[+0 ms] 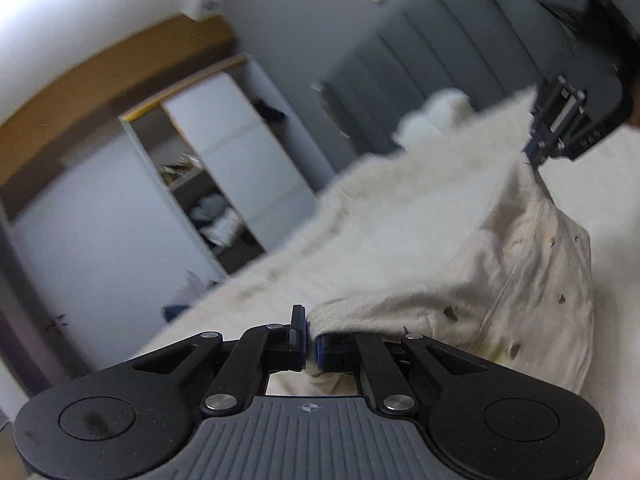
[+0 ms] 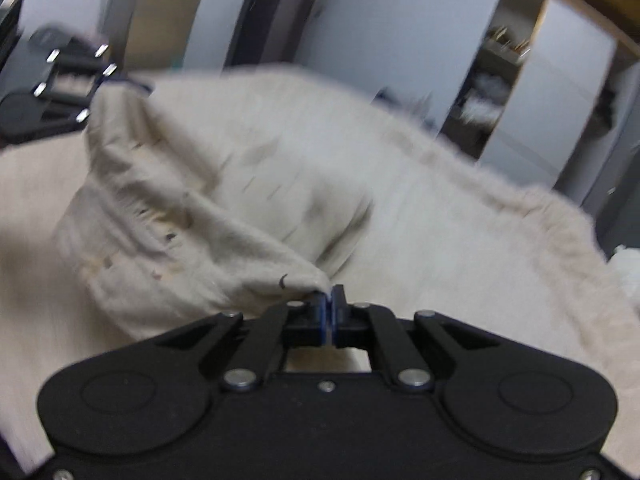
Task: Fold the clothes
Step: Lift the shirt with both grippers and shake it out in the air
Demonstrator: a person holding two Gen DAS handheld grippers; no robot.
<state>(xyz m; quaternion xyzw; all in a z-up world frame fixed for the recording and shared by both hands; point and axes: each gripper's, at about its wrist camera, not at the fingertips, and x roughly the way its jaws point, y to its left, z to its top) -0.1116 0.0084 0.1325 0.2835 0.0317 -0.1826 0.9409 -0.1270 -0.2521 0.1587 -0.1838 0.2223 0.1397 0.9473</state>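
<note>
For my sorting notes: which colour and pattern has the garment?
Cream cloth garment with small dark flecks; the right wrist view shows it best.

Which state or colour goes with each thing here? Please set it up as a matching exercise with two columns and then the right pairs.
Things:
1. left gripper
2. cream garment
3. wardrobe door
4. headboard

States or colours:
A. slid open, cluttered shelves showing beside it
B. dark grey, padded in vertical panels
C. shut on a corner of cloth
D. lifted between two grippers, speckled with small dark marks

Pairs: 1-C, 2-D, 3-A, 4-B
</note>
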